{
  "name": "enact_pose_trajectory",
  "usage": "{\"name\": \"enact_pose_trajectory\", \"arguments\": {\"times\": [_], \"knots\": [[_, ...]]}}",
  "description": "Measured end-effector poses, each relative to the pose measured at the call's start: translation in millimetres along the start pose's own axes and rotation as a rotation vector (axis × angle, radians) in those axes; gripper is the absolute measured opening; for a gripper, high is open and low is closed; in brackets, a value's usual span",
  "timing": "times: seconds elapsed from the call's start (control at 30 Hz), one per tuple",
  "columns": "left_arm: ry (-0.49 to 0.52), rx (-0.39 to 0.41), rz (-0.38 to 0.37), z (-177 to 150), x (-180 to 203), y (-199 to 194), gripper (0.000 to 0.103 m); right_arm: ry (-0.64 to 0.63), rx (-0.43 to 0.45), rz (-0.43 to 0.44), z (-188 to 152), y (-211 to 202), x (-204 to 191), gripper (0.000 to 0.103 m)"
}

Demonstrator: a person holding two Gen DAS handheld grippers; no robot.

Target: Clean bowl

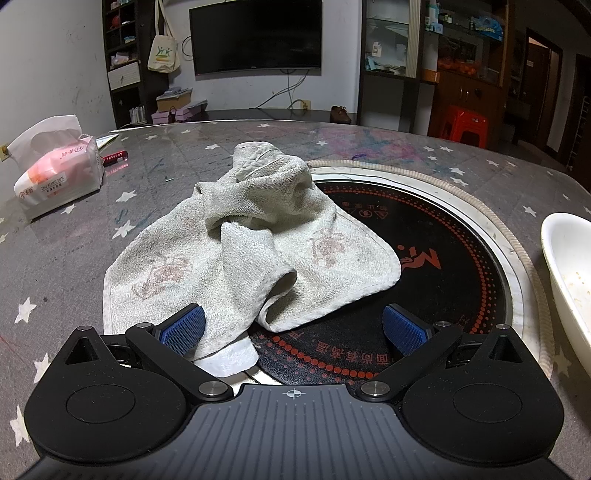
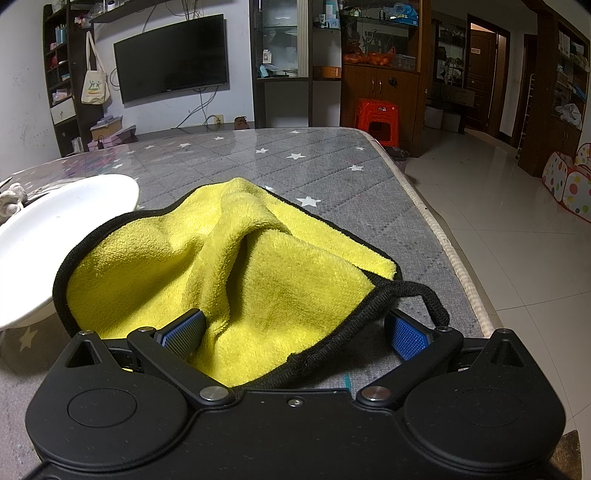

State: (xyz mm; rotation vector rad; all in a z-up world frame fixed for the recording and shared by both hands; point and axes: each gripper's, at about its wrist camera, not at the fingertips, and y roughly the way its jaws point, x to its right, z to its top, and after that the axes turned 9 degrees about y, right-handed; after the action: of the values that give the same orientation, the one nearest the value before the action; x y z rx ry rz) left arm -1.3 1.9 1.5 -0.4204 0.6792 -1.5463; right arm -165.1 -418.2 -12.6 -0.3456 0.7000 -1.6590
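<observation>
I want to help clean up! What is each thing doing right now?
Left gripper: open, around the near edge of the white towel.
Right gripper: open, around the near edge of the yellow cloth.
White towel: crumpled, stained, partly on the cooktop.
Yellow cloth: bunched on the table.
Bowl: dirty inside, untouched.
Cooktop: partly covered.
Tissue pack: open, tissue sticking out.
TV: off.

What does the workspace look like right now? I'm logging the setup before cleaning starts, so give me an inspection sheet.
Surface: grey star-print table, round cooktop set into it.
Job's things: white bowl, food specks inside; worn white towel partly over the cooktop; yellow cloth beside the bowl.
Clutter: tissue pack.
Grippers: left hand-held gripper open around the towel; right hand-held gripper open around the cloth.
Cables: wires below the TV.
Surroundings: shelves, red stool.
</observation>
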Motion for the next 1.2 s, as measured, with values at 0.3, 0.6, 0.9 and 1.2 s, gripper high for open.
{"name": "enact_pose_trajectory", "arguments": {"times": [0.3, 0.6, 0.9, 1.2], "knots": [[0.000, 0.000, 0.001, 1, 1, 1, 0.103, 0.002, 0.001, 0.001, 0, 0, 0, 0.103], [-0.028, -0.008, 0.016, -2, 0, -17, 0.102, 0.030, 0.041, 0.031, 1, -10, 0, 0.103], [-0.128, -0.056, -0.125, 6, 17, -65, 0.101, -0.007, 0.100, 0.020, 25, -13, -16, 0.103], [-0.127, -0.058, -0.253, 15, 62, -87, 0.098, -0.006, 0.120, -0.018, 40, 8, -28, 0.097]]}}
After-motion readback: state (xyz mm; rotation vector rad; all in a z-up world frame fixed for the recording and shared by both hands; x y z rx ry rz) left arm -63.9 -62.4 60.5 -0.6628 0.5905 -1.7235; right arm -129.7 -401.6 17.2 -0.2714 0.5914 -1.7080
